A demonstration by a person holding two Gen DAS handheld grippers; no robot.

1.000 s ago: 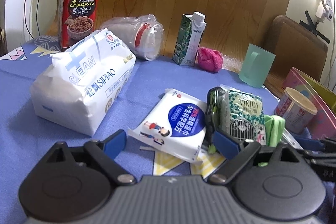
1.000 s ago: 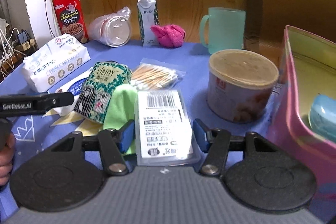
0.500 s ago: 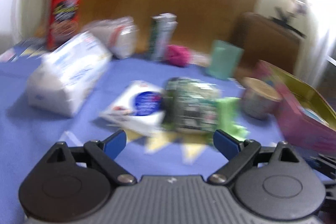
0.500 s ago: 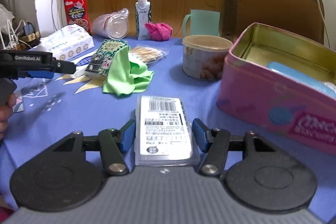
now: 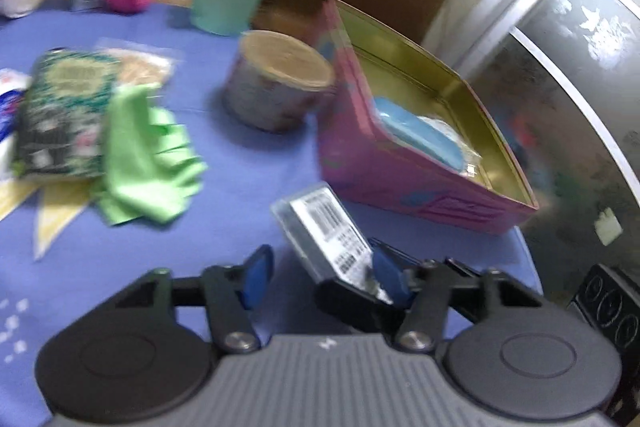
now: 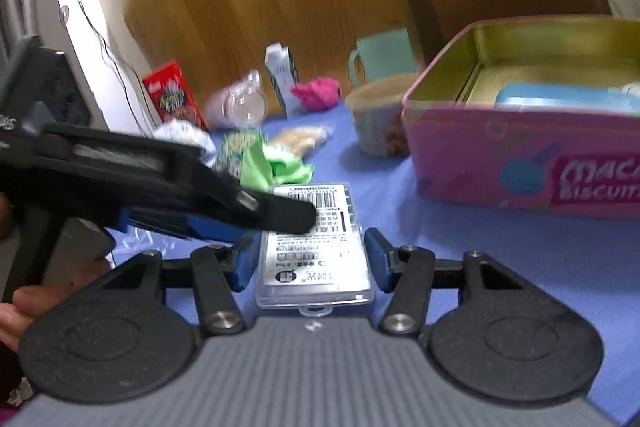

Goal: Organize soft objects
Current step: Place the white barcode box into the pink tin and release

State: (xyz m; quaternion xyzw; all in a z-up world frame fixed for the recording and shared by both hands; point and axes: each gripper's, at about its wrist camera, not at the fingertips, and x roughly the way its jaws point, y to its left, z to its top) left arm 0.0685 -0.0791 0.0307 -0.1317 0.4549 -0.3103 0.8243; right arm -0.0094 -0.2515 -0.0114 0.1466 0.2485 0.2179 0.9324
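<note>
Compared with a second ago, the left claw (image 5: 320, 275) has swung off the tissue packs toward the pink tin (image 5: 420, 183) at centre right, its jaws closing on nothing, while the right claw (image 6: 310, 257) has carried its clear barcode-labelled case (image 6: 316, 251) to just before that tin on the blue counter (image 6: 520, 259) and grips it by the sides. The tin reads "MACA… BISCUIT…" at right edge; the green cloth (image 5: 148, 155) lies at centre left, case print too blurred to read.
</note>
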